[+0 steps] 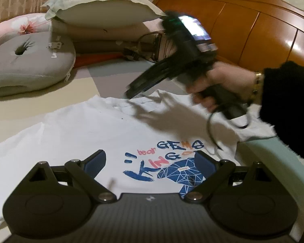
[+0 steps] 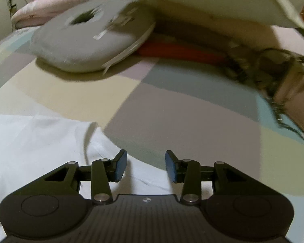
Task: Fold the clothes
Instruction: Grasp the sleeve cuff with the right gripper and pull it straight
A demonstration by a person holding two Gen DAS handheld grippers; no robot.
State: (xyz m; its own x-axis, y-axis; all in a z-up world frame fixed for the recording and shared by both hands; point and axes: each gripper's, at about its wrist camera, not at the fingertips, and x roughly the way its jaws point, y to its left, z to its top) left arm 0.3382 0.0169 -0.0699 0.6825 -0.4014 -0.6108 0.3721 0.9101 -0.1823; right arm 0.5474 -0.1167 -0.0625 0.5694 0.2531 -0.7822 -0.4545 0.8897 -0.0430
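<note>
T-shirt: the white T-shirt lies flat, print side up, on the bed, short of the grey cushion.
Left gripper: my left gripper hangs wide open over the print, holding nothing.
Right gripper: my right gripper is partly open and empty, above the T-shirt's edge nearest the cushion.
Right hand: my hand grips its handle.

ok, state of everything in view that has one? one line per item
white T-shirt: spread flat on the bed, print side up, not yet folded
left gripper: open, above the print, holding nothing
right gripper: open, over the shirt's edge, holding nothing
grey ring cushion: lying flat beyond the shirt, apart from it
white pillow: stacked on top of folded bedding
</note>
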